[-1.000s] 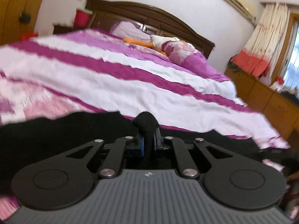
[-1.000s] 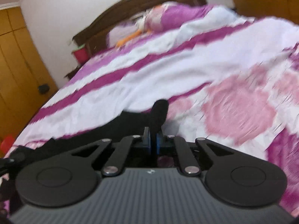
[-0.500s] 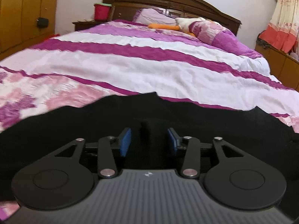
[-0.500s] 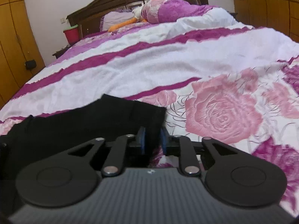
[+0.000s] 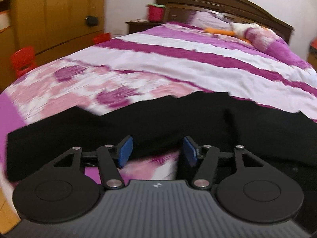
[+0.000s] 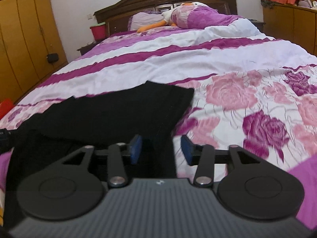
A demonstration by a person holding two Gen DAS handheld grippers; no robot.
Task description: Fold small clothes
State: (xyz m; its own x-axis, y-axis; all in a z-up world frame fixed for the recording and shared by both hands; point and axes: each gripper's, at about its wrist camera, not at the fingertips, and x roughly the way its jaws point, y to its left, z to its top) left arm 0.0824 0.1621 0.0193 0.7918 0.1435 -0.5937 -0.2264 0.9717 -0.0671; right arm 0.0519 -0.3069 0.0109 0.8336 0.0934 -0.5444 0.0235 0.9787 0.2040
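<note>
A black garment lies flat across the near end of the bed, on the floral cover. It also shows in the right wrist view, its right edge ending near the pink roses. My left gripper is open and empty, just above the garment's near edge. My right gripper is open and empty; the garment's near right edge lies between and below its blue pads.
The bed has a purple, white and floral cover, with pillows and a stuffed duck at the headboard. Wooden wardrobes and a red stool stand at the left. A red bucket sits on the nightstand.
Both grippers were shut on the black garment a second ago. They have opened and let it go, and it now lies flat on the bed. Both grippers have drawn back a little.
</note>
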